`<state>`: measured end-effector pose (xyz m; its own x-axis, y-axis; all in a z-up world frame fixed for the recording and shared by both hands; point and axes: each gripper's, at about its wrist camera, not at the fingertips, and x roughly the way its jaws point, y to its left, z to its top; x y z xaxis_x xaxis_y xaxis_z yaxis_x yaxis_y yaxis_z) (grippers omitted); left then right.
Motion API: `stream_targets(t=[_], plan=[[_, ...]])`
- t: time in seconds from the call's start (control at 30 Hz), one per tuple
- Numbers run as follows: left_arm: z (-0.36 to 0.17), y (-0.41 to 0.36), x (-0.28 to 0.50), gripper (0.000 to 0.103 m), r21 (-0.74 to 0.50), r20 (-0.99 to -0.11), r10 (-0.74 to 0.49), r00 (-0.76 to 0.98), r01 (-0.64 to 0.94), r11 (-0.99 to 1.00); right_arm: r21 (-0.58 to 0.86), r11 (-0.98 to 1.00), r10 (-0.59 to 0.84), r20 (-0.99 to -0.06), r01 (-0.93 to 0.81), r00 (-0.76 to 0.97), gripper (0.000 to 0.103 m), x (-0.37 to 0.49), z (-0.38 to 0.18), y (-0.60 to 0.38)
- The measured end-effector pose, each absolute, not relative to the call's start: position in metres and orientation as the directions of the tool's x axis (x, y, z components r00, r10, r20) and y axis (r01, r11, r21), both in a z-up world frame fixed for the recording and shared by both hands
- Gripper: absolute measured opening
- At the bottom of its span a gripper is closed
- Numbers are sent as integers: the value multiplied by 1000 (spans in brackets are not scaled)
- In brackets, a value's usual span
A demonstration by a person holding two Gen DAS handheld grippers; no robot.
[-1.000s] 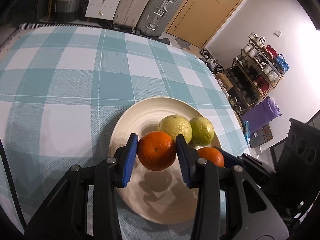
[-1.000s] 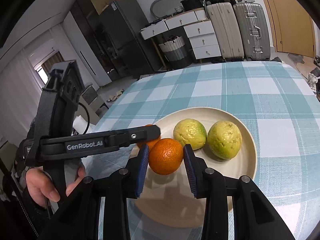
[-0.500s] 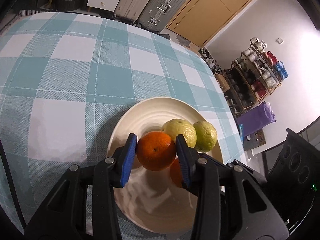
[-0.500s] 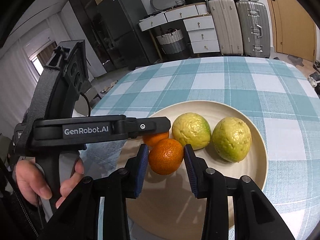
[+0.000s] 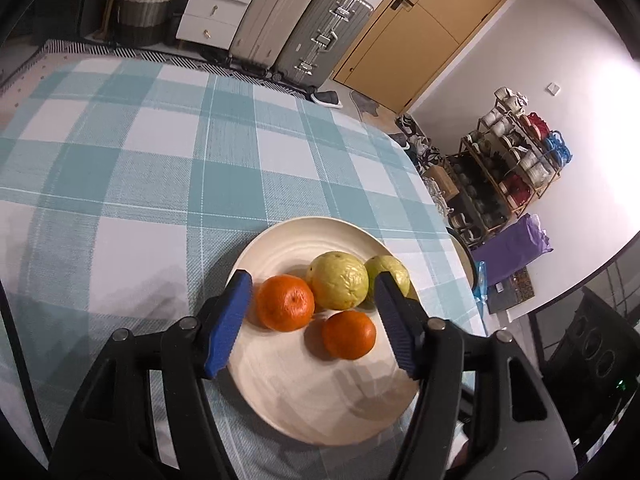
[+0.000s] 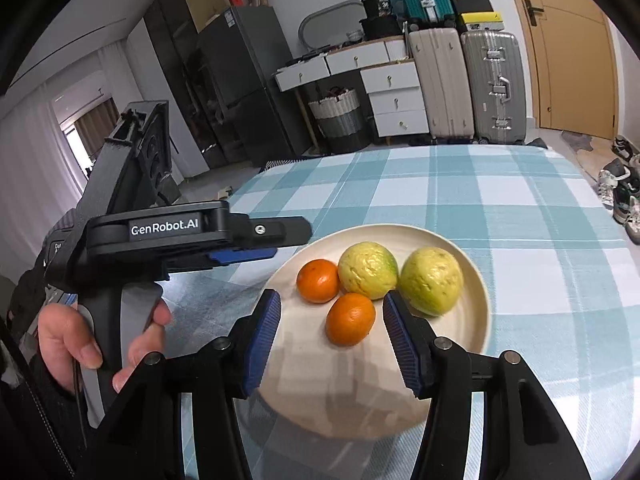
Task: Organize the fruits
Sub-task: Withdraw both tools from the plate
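Note:
A cream plate (image 5: 304,400) (image 6: 360,408) on the checked tablecloth holds two oranges and two yellow-green guavas. In the left wrist view, one orange (image 5: 285,308) lies next to a guava (image 5: 339,280), the second orange (image 5: 349,334) sits nearer, and the second guava (image 5: 390,270) is behind. My left gripper (image 5: 312,322) is open above the plate's near side, empty. In the right wrist view, the oranges (image 6: 318,281) (image 6: 351,325) and guavas (image 6: 368,270) (image 6: 431,282) rest on the plate. My right gripper (image 6: 331,338) is open and empty, jaws either side of the near orange without touching it.
The teal and white checked tablecloth (image 5: 140,168) covers the table. The left gripper's body and the hand holding it (image 6: 132,264) stand left of the plate in the right wrist view. Suitcases, drawers and a shelf stand beyond the table's edge.
Both grippers have opened and let go of their oranges, which now rest on the plate. Both grippers have pulled back a little.

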<state>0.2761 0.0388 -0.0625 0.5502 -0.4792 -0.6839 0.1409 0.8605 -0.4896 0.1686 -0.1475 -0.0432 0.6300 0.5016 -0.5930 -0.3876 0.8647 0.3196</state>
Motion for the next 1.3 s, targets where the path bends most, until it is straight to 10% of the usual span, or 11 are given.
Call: stream_targets(t=[0.57, 0.87, 1.3], plan=[[4, 36, 176, 60, -254, -675, -282, 682, 144, 956, 292, 890, 456, -515, -351, 726, 66, 117, -4, -173], [25, 34, 127, 81, -186, -647, -211, 732, 116, 976, 293, 901, 429, -494, -319, 757, 78, 92, 11, -184], [27, 41, 90, 84, -120, -662, -102, 743, 30, 992, 299, 908, 408, -478, -293, 778, 90, 68, 19, -195]])
